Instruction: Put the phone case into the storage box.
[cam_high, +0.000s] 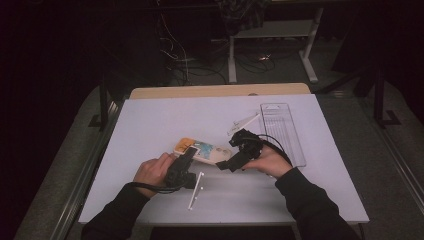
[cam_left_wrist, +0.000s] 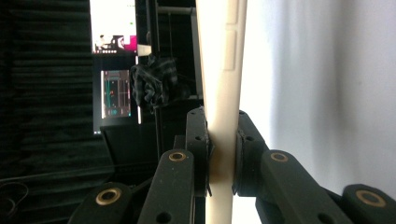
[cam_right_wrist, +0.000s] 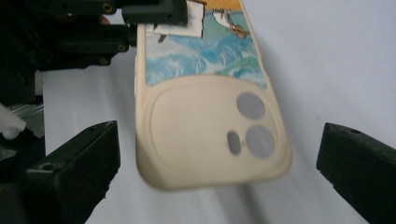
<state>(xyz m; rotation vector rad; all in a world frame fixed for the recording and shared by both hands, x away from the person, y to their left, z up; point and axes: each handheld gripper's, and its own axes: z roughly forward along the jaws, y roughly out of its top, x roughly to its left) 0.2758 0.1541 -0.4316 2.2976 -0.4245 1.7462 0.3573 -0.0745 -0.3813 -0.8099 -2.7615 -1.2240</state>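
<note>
My left gripper (cam_high: 188, 154) is clamped on the phone case (cam_high: 202, 150): in the left gripper view both pads press the cream edge of the case (cam_left_wrist: 223, 116), which runs up out of the top of that frame and down out of the bottom, so I see neither end there. In the high view the case sits above the white table (cam_high: 150, 125), near its middle, between my two hands; whether it touches the surface I cannot tell. My right gripper (cam_high: 223, 164) stands wide open, and in its own view the jaws flank the camera end of the case (cam_right_wrist: 205, 135) without touching it. That end is blurred. The printed half is cut off at the top, partly covered by the left gripper (cam_right_wrist: 154, 14). A clear tray (cam_high: 282, 130) lies right of the hands.
</note>
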